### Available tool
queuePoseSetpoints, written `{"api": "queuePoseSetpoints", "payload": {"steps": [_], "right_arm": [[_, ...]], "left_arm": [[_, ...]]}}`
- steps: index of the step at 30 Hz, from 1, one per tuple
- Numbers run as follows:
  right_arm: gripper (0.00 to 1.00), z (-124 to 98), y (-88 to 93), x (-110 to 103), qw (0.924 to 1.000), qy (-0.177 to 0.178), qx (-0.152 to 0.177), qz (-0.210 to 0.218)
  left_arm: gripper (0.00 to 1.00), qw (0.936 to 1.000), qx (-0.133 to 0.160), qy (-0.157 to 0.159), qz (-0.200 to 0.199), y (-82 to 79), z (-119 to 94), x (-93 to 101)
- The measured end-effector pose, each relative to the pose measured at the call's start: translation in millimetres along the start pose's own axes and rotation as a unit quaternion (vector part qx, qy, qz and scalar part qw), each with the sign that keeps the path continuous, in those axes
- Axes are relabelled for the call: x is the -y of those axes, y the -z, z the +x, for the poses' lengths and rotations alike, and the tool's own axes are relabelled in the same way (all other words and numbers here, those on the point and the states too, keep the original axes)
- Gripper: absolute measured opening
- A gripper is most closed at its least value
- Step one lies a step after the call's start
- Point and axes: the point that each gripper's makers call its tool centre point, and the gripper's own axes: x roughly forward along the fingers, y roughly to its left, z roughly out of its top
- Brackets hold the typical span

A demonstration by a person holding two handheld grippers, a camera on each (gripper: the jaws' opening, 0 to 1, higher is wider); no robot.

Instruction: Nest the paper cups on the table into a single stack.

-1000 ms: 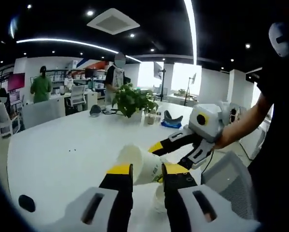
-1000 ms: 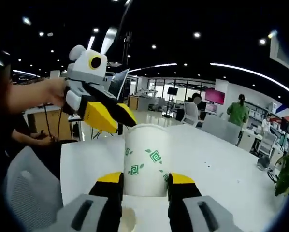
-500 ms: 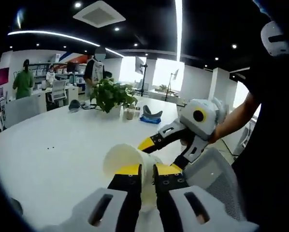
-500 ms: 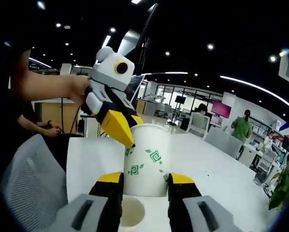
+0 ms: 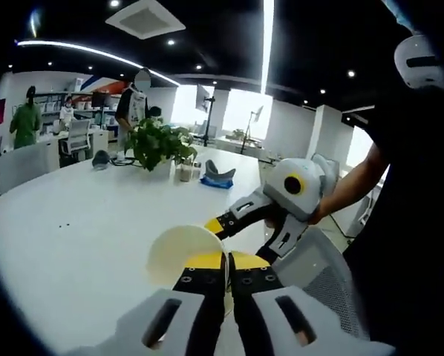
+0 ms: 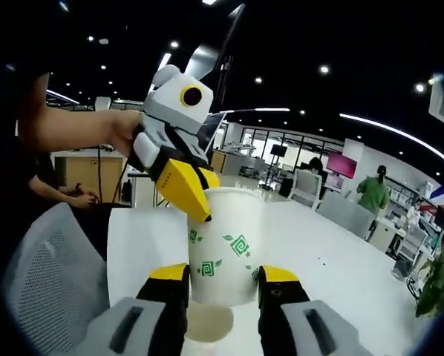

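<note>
A white paper cup (image 6: 226,248) with green marks stands upright between the jaws of my right gripper (image 6: 224,273), which is shut on its sides. My left gripper (image 6: 196,202) reaches in from the left and pinches the cup's near rim. In the left gripper view the same cup (image 5: 179,251) shows its cream mouth, with my left gripper (image 5: 227,258) shut on its rim and my right gripper (image 5: 243,237) around it from the right. A second cup (image 6: 205,326) sits open-mouthed just under the held one.
The white table (image 5: 66,222) stretches far back, with a potted plant (image 5: 159,141) and small items at its far side. A grey mesh chair (image 6: 44,282) stands at the near table edge. Several people are at desks behind.
My left jaws have gone from spread wide to nearly together, pinching the cup's rim. The cup held by the right gripper now sits a little higher above the lower cup.
</note>
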Motion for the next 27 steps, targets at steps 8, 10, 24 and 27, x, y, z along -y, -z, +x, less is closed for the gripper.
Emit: {"api": "queuePoseSetpoints", "payload": {"steps": [8, 10, 24, 27], "right_arm": [[0.45, -4.7, 9.6, -4.1, 0.9995, -0.001, -0.012, 0.028], [0.48, -7.7, 13.7, -5.4, 0.9991, -0.002, -0.015, 0.039], [0.61, -19.9, 39.2, -6.5, 0.9951, 0.012, -0.038, 0.091], [0.61, -20.6, 42.8, -7.3, 0.9946, 0.013, -0.041, 0.094]], "left_arm": [[0.00, 0.9991, -0.028, -0.003, 0.031, 7.3, 5.9, 3.4], [0.00, 0.9987, -0.037, -0.003, 0.036, 10.7, 7.6, 5.1], [0.00, 0.9898, -0.115, 0.000, 0.084, 41.5, 23.0, 7.6], [0.00, 0.9876, -0.128, 0.002, 0.091, 47.5, 26.7, 7.7]]}}
